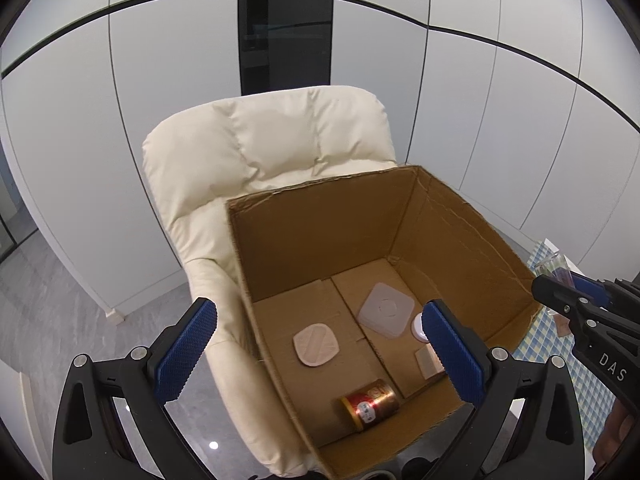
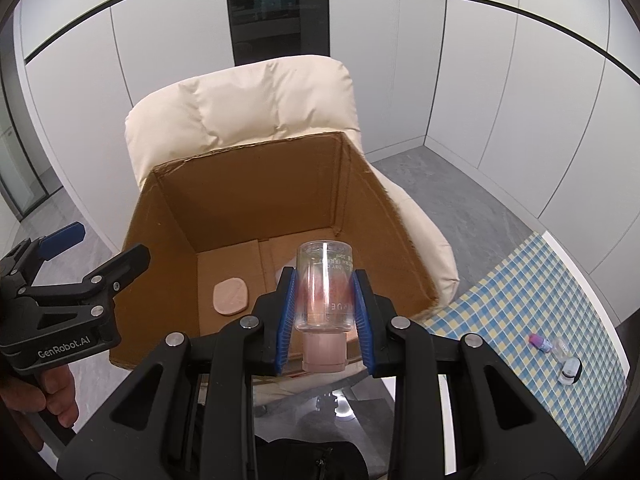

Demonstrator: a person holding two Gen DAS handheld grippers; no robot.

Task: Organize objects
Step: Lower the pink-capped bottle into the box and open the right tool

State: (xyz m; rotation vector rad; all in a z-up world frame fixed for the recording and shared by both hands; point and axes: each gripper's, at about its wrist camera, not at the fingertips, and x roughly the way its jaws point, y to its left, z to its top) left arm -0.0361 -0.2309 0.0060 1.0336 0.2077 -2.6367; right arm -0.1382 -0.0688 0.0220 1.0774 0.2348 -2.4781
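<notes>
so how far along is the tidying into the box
Partly done: the cardboard box already holds a red-gold can and two flat pads. In hand: the right gripper grips a clear bottle above the box. Left: small vials on the checked cloth; the left gripper is open, empty.

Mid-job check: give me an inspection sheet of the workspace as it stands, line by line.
Surface: checked blue and yellow cloth on a table beside a cream padded chair.
Job's things: open cardboard box on the chair seat; inside lie a red and gold can on its side, a pink pad, a pale square pad.
Clutter: two small vials on the cloth.
Grippers: right gripper shut on a clear bottle, pink cap toward the camera, over the box's near edge; left gripper open, empty.
Cables: nothing seen.
Surroundings: white wall panels, grey floor.
</notes>
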